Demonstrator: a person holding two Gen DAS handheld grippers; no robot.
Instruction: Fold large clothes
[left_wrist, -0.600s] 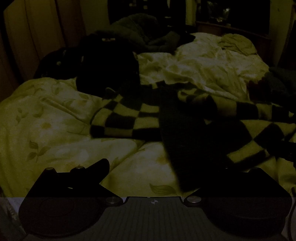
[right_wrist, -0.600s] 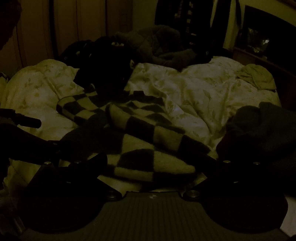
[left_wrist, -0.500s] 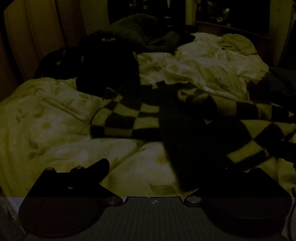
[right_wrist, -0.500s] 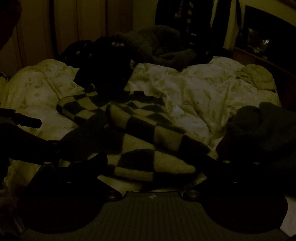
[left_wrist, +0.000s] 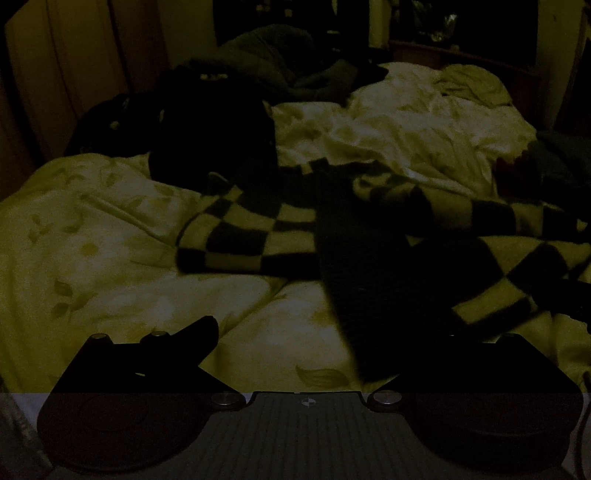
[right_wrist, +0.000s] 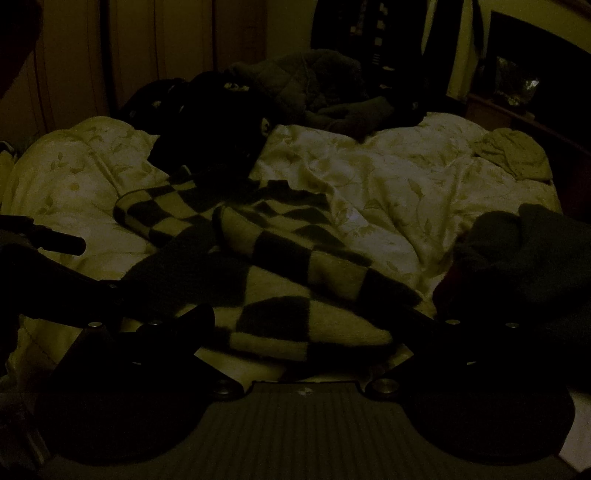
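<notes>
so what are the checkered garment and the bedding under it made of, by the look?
Checkered garment: looks like a thick, fuzzy knit or fleece, matte; the edges of its squares are soft and blurred and its folds are bulky. Wool or synthetic cannot be told in this dim light.
Duvet: looks like smooth woven fabric, cotton or similar, over padding; it puffs up, creases finely and carries a faint leaf print.

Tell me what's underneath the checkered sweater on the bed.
The checkered sweater lies crumpled on the pale leaf-print duvet, which shows all around it. Whatever sits directly beneath its folds is covered and too dark to make out.
</notes>
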